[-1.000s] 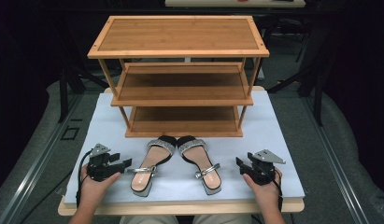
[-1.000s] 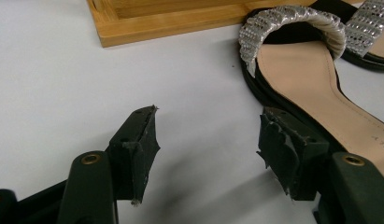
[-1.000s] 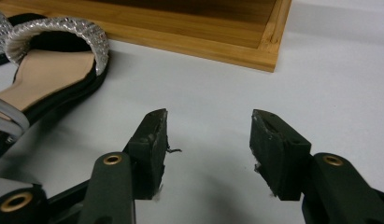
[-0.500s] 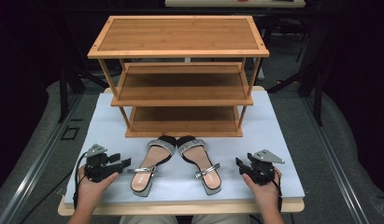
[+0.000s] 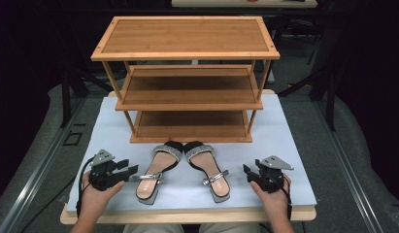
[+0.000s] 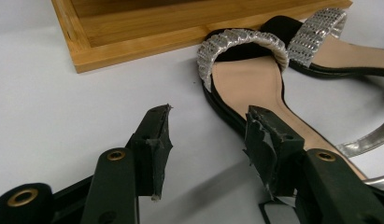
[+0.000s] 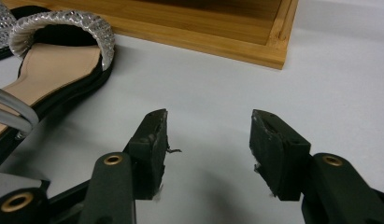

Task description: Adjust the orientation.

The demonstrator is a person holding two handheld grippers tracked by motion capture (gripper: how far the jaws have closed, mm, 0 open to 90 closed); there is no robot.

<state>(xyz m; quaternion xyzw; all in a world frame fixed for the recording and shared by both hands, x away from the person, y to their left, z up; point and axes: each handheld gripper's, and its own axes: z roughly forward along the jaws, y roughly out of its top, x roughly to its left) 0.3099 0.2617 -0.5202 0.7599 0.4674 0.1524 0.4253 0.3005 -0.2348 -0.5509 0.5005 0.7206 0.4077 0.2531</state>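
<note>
Table (image 5: 294, 145) brightly lit, surroundings dark; soft shadows; gripper views slightly grainy

Left hand (image 5: 97, 194): comes in from the bottom edge, forearm bare, palm wrapped round the gripper body from behind and below.
Left gripper (image 5: 131, 167): lies low and about level, aimed to the right in the high view; grey three-cornered plate on top, cable looping off its outer side.
Left jaws: have just been closing, a clear gap remains, nothing pressed between the pads.
Right hand (image 5: 272, 196): enters from the bottom edge, cupping its gripper from underneath.
Right gripper (image 5: 246, 171): low, aimed left and slightly forward, grey plate on top.
Right jaws: parted, gap bare.
</note>
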